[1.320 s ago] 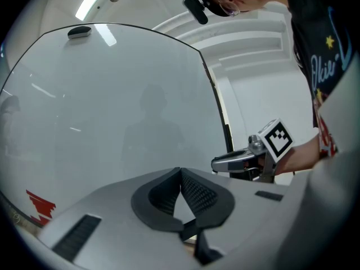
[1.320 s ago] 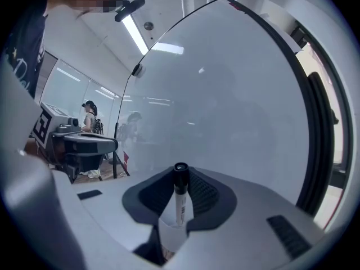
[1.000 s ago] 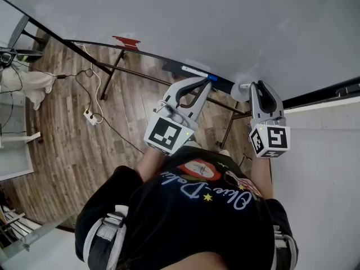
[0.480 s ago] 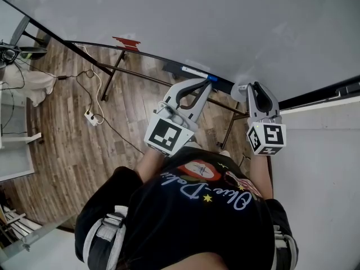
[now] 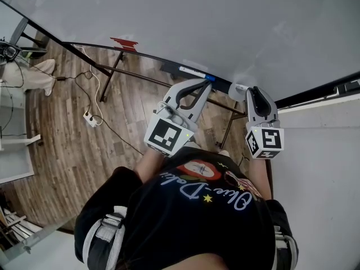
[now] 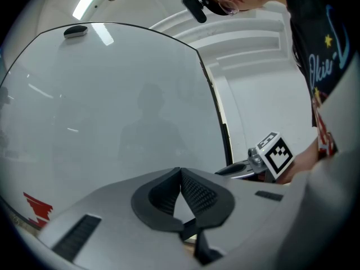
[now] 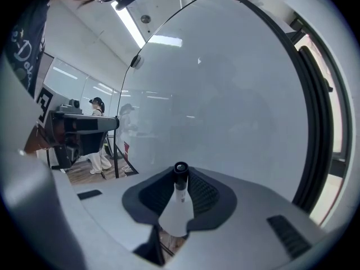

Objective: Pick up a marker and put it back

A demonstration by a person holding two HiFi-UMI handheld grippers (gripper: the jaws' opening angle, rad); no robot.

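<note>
I stand close to a whiteboard (image 5: 214,21). My right gripper (image 7: 180,176) is shut on a white marker (image 7: 178,198) whose black end points at the board. In the head view that marker (image 5: 238,89) shows as a pale stub beside the right gripper (image 5: 251,94), close to the board's bottom edge. My left gripper (image 6: 180,173) is shut with nothing between its pads, aimed level at the board. In the head view the left gripper (image 5: 203,85) hangs just in front of the ledge (image 5: 169,67), where a second marker (image 5: 194,72) with a blue cap lies.
A red item (image 5: 125,41) sits on the ledge further left. The board's stand legs (image 5: 111,75) reach down to a wooden floor with a power strip and cables (image 5: 90,116). A white wall (image 5: 320,167) lies to the right. Another person (image 7: 97,134) stands behind the board.
My right gripper has edged slightly left with the marker still in it. The left gripper has stayed put.
</note>
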